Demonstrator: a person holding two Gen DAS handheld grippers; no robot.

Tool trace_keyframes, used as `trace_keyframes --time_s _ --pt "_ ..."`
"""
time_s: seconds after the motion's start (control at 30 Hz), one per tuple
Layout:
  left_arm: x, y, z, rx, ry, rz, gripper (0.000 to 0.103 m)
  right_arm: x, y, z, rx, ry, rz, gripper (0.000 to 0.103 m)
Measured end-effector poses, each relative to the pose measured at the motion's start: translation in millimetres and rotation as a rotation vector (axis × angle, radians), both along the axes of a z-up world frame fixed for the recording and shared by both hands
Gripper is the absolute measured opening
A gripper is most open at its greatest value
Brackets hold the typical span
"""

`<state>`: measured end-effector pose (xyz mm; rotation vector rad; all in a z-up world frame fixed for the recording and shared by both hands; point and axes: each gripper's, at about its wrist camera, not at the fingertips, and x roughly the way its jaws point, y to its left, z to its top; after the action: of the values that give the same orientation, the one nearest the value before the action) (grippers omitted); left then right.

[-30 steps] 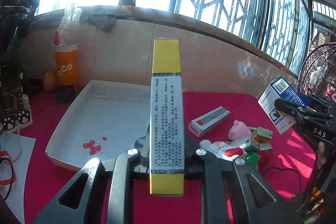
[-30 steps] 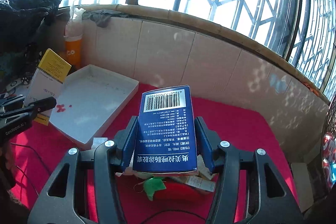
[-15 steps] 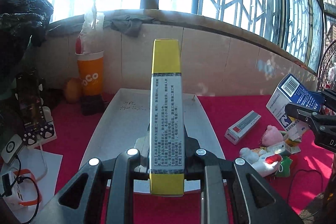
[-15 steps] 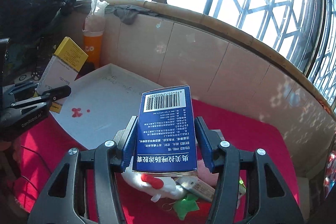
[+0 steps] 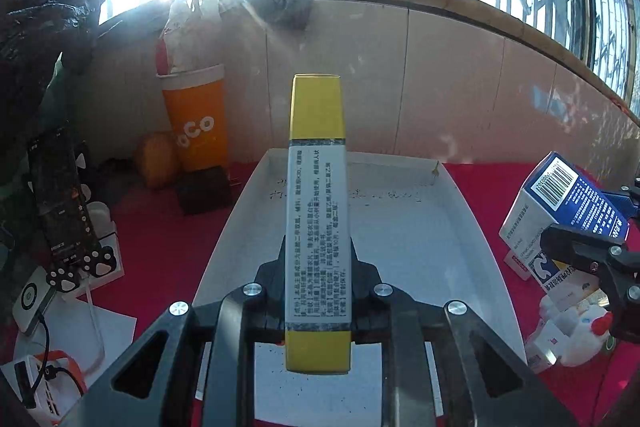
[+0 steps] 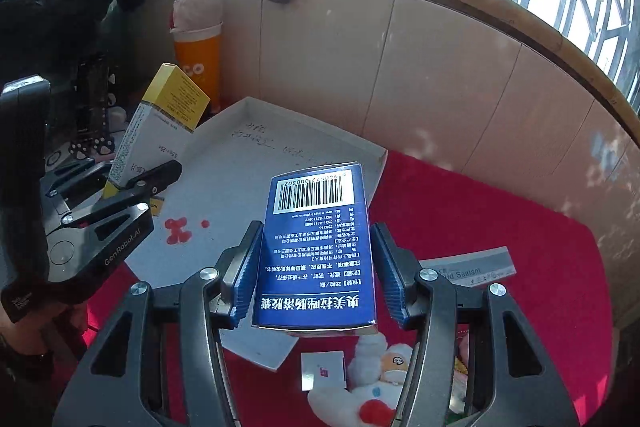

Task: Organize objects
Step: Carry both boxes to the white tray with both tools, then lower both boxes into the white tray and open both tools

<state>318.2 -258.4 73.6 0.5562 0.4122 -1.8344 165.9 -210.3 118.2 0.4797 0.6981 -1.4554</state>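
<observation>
My left gripper (image 5: 318, 267) is shut on a tall yellow and white box (image 5: 318, 227), held upright over the white tray (image 5: 420, 247); the same box (image 6: 160, 131) shows at the left of the right wrist view. My right gripper (image 6: 316, 259) is shut on a blue box with a barcode (image 6: 316, 251), held over the tray's right edge (image 6: 376, 163). That blue box (image 5: 568, 199) appears at the right of the left wrist view. The tray bears red spots (image 6: 178, 229) and some handwriting.
An orange cup (image 5: 198, 123) stands against the tiled wall behind the tray. A phone on a stand (image 5: 60, 195) and chargers lie at the left. On the red cloth to the right lie a grey sealant box (image 6: 472, 267), a white plush toy (image 6: 376, 387) and small packets.
Both grippers moved left across the table with their boxes. The tray now lies straight ahead under the yellow box, and the blue box has come over the tray's right edge.
</observation>
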Motion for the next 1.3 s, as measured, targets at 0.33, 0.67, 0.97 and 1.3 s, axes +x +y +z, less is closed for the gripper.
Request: trace_keyframes --time_s 0.33,0.67,0.97,1.3 --pt "-3.0 -39.3 -20.3 0.053 -0.052 0.052 0.020 7.6 -63.1 -41.7 0.102 -0.087 -0.067 0.054" --pt "-2.6 -62.2 -36.0 0.096 -0.077 0.081 0.021 9.2 -86.7 -54.5 0.103 -0.103 -0.093 0.054" --pt "-7.1 -72.7 -41.1 0.116 -0.111 0.099 0.021 4.4 -93.8 -57.5 0.091 -0.116 -0.130 0.057" --pt "-1.6 -54.5 -21.0 -0.006 -0.119 0.153 0.103 1.1 -69.6 -36.0 -0.025 -0.107 -0.146 0.103"
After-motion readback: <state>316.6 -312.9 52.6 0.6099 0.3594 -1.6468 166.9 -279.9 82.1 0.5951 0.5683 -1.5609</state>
